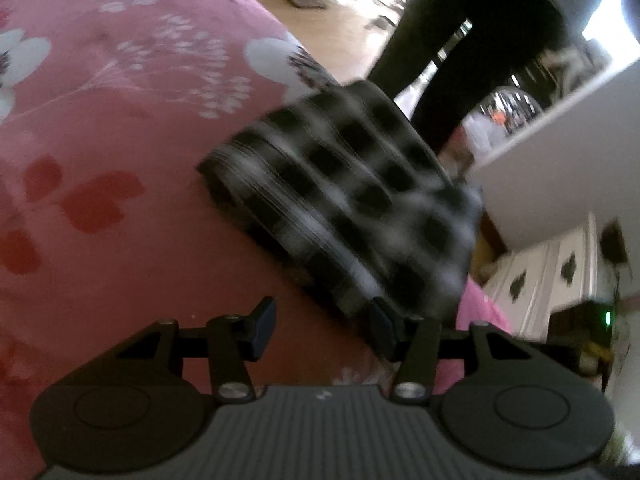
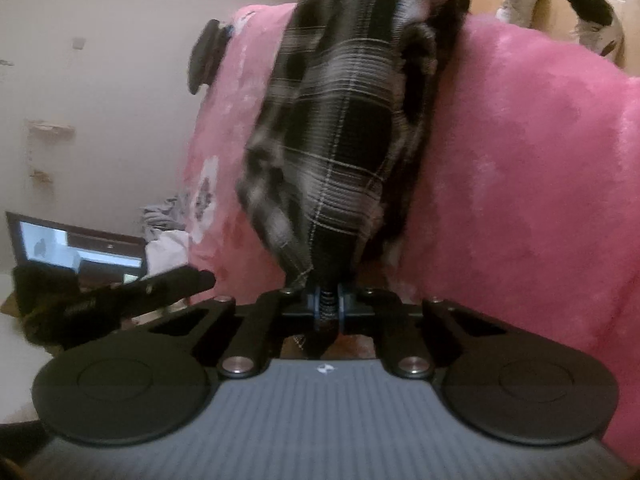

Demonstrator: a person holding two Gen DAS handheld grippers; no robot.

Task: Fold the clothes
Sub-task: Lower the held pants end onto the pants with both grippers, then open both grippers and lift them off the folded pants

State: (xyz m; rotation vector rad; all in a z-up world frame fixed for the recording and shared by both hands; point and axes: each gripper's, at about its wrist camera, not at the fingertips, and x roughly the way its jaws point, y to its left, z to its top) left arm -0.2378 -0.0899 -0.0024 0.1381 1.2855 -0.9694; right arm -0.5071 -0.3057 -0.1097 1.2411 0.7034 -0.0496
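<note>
The right gripper (image 2: 328, 308) pinches a corner of the plaid garment (image 2: 340, 120), bunched (not folded flat) on the pink bedspread (image 1: 120, 160); the left gripper (image 1: 322, 320) gapes empty.

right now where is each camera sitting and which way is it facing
Left wrist: sits on the open left gripper, facing along its fingers over the pink bedspread at the plaid garment; the person's dark-clothed legs show beyond.
Right wrist: sits on the right gripper, shut on the same garment, looking along it over the pink bed.
Shared: the plaid garment and the pink bedding.
</note>
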